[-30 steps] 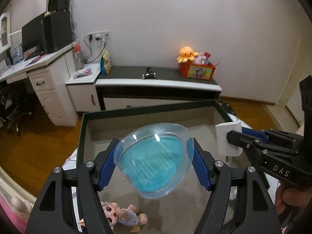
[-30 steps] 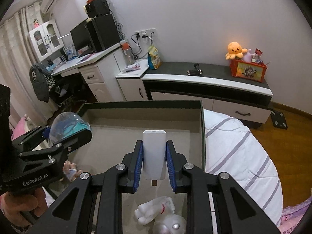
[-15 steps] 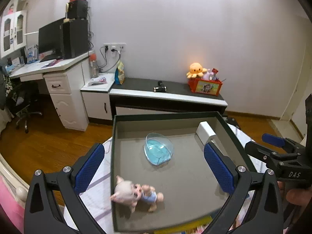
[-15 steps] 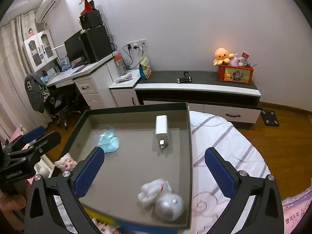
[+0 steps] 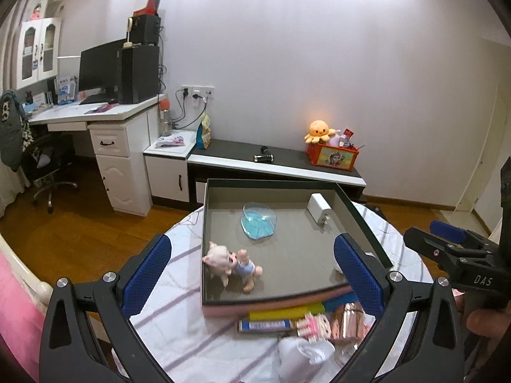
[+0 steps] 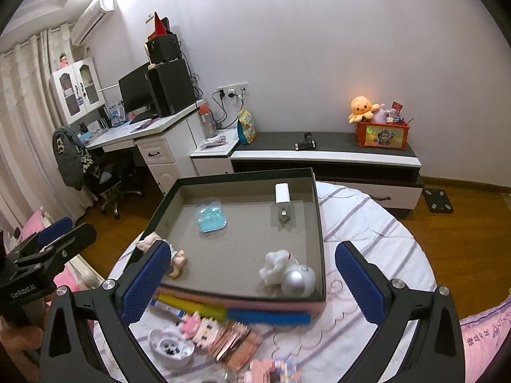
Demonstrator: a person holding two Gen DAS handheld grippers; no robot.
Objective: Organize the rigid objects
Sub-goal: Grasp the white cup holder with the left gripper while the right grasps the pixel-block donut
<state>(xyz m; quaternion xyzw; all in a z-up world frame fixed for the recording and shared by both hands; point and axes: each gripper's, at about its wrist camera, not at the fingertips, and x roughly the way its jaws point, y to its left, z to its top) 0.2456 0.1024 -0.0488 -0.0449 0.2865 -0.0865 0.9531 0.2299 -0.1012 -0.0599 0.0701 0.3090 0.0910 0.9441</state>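
Observation:
A dark-rimmed tray point(image 5: 271, 183) point(image 6: 317, 223) lies on the striped bed cover. In it lie a clear blue heart-shaped box point(image 5: 258, 221) point(image 6: 210, 214), a white charger point(image 5: 318, 206) point(image 6: 282, 198), a small doll point(image 5: 231, 265) point(image 6: 174, 258), and a white and silver toy point(image 6: 289, 273). My left gripper point(image 5: 252, 273) is open and empty, held back above the tray's near edge. My right gripper point(image 6: 252, 282) is open and empty, also above the near edge. Each gripper shows at the side of the other's view.
In front of the tray lie yellow and blue bars point(image 6: 230, 311), a pink block figure point(image 6: 198, 327), shiny pink packets point(image 6: 234, 340) and a small white dish point(image 6: 171, 346). Beyond the bed stand a low cabinet point(image 5: 278, 164), a white desk point(image 5: 105, 121) and wooden floor.
Both grippers opened and let go: the blue heart box and the white charger now lie in the tray. Both grippers pulled back and up, away from the tray.

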